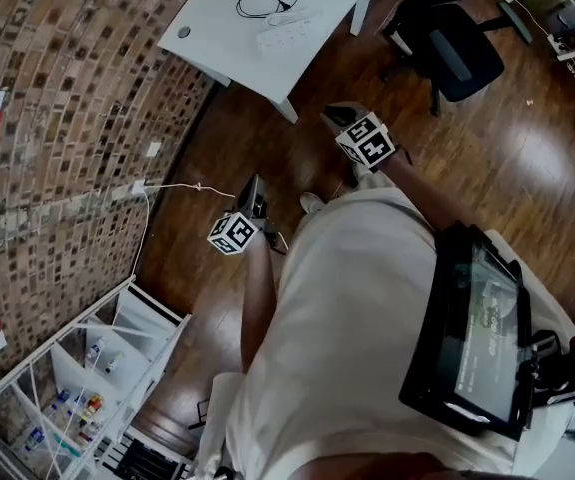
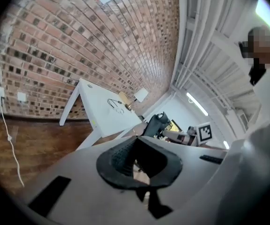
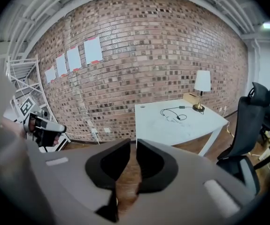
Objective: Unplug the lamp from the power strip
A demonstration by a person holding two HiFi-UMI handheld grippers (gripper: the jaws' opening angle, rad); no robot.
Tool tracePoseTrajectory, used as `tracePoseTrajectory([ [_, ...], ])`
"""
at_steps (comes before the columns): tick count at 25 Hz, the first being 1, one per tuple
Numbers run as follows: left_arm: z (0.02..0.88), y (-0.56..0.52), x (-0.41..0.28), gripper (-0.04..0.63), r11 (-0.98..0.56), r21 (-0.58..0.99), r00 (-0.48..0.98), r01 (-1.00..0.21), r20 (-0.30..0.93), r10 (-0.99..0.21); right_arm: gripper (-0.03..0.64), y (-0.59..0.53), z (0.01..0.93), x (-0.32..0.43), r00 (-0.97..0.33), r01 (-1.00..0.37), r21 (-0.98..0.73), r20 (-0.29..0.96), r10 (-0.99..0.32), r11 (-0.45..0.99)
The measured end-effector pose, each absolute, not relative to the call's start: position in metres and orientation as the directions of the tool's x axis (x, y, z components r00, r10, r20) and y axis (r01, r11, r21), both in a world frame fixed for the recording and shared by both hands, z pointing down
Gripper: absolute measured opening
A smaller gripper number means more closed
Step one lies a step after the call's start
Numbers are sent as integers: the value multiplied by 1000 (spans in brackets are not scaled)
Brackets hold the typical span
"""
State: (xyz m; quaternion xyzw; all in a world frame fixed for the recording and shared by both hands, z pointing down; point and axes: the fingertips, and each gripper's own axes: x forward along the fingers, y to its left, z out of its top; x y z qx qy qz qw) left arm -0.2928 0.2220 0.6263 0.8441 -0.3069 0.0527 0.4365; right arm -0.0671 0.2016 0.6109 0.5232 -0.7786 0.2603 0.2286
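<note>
Left gripper: jaws together and empty, at the lower centre of the left gripper view.
Right gripper: jaws all but touching with nothing between them, at the lower centre of the right gripper view, well apart from the white table.
Lamp: upright, right of centre in the right gripper view, on the table's far corner by the brick wall.
Black cable: looped on the tabletop, just left of the lamp.

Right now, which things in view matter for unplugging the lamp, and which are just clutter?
Job: white-shaded lamp with brass base; looped black cord; white table.
Lying about: black office chair; white wire shelf rack; white papers on brick wall.
</note>
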Motion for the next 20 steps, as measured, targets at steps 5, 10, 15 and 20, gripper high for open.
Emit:
tracePoseTrajectory([
  [5,612,210,-278,5,-319,860,825,-398,184,-534,34,198,612,-51,-371,-925,-179,611,-700,335],
  [10,578,187,-267,5,-212,974,778,-81,-71,-624,34,193,616,-16,-349,-936,-200,606,-714,288],
  [15,550,195,-249,5,-254,965,770,70,-215,-601,34,213,627,5,-330,-944,-217,627,-706,249],
  [20,534,208,-222,5,-323,941,806,99,-267,-529,34,225,633,7,-350,-937,-225,634,-690,269],
])
